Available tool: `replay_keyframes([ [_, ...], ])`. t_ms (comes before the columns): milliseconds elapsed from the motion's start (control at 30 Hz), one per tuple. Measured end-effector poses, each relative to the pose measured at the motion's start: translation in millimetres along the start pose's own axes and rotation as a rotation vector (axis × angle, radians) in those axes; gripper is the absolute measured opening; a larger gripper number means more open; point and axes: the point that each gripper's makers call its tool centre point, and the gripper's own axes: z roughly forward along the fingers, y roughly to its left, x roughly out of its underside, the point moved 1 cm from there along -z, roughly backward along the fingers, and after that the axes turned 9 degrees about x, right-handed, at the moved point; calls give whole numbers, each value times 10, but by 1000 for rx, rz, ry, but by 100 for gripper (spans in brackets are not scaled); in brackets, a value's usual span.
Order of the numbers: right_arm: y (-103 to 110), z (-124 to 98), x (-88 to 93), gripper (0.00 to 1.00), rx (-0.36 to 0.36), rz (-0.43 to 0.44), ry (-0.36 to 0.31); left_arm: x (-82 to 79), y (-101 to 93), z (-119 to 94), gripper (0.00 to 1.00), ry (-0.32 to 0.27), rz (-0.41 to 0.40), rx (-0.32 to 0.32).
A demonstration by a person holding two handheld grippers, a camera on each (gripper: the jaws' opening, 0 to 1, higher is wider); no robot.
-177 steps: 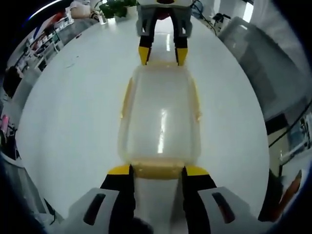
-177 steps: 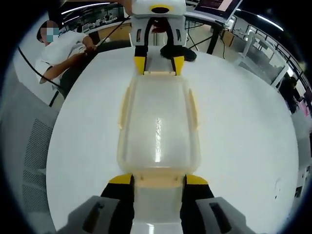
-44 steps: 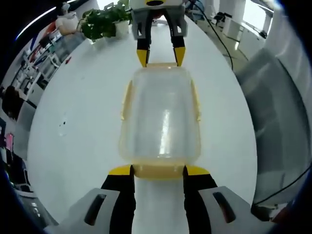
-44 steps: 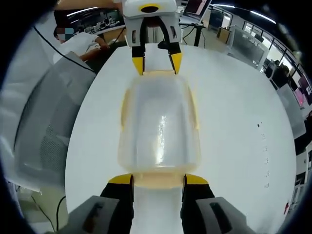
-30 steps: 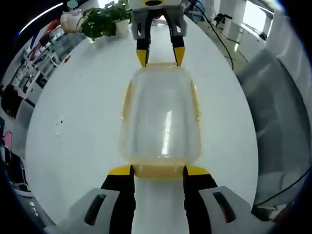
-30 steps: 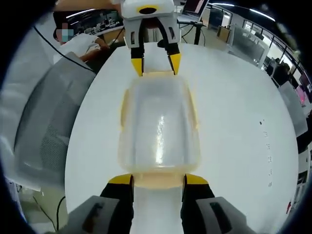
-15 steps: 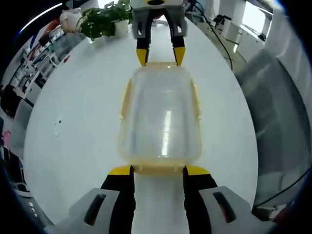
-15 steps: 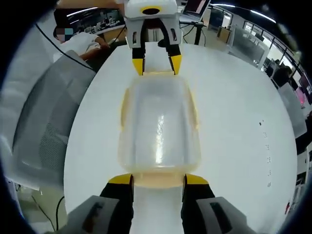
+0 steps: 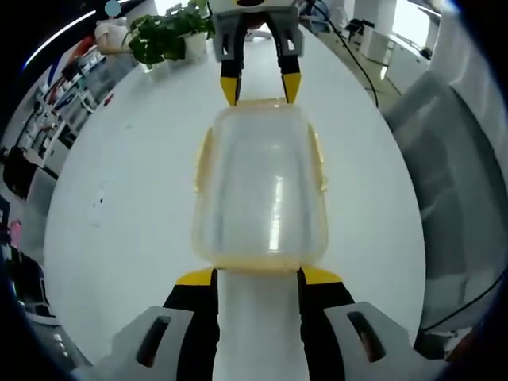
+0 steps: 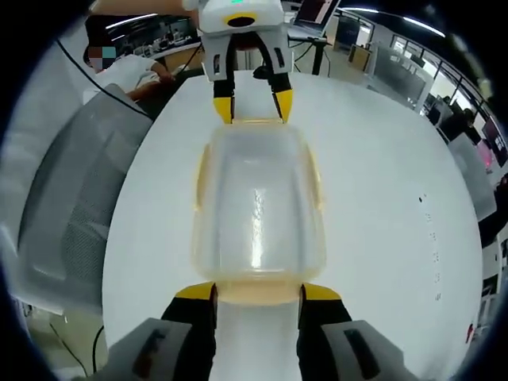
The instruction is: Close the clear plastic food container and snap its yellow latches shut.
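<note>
Centrally on the white table (image 9: pixel 119 238), the clear plastic food container (image 9: pixel 260 190) lies with its long axis running straight from one gripper to the other, one short end toward each. In the left gripper view, the left gripper (image 9: pixel 257 276) stands with its jaws apart, its yellow tips flanking the near end latch (image 9: pixel 258 266) without clamping it. At the far short end, the right gripper (image 9: pixel 259 86) likewise has its jaws spread to either side of the far latch.

The lid sits flat on the body. The container is translucent and looks empty, with a bright streak of reflected light down its middle. Yellow latches (image 9: pixel 204 163) run along both long sides, lying close against the walls; whether they are fully snapped cannot be told.

A potted plant (image 9: pixel 167 32) stands at the table's far edge. A grey chair (image 9: pixel 456 182) is beside the table on the right of this view.

The right gripper view shows the same arrangement from the opposite end: container (image 10: pixel 258 202), right gripper (image 10: pixel 256 292) near, left gripper (image 10: pixel 248 99) far, both released.
</note>
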Motion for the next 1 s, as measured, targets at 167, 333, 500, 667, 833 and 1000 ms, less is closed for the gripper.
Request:
replay_keyframes([
  [167,-23,-70,24,45,24,21,-10,11,5,-71,51,-5,2,-12],
  [333,3,-153,-6,44,40,61,-43,-29,8,-159,52,-39,-28,-33],
  [500,32,-223,-48,45,59,105,-79,-110,27,-237,54,-87,-124,-58],
  [667,51,-238,-77,44,86,211,-84,-134,60,-263,53,-125,-261,-92],
  [833,25,-244,-103,42,101,349,-93,-115,46,-221,48,-146,-394,-93],
  [1000,-30,-244,-163,44,114,487,-112,-199,93,-252,46,-265,-600,-103],
])
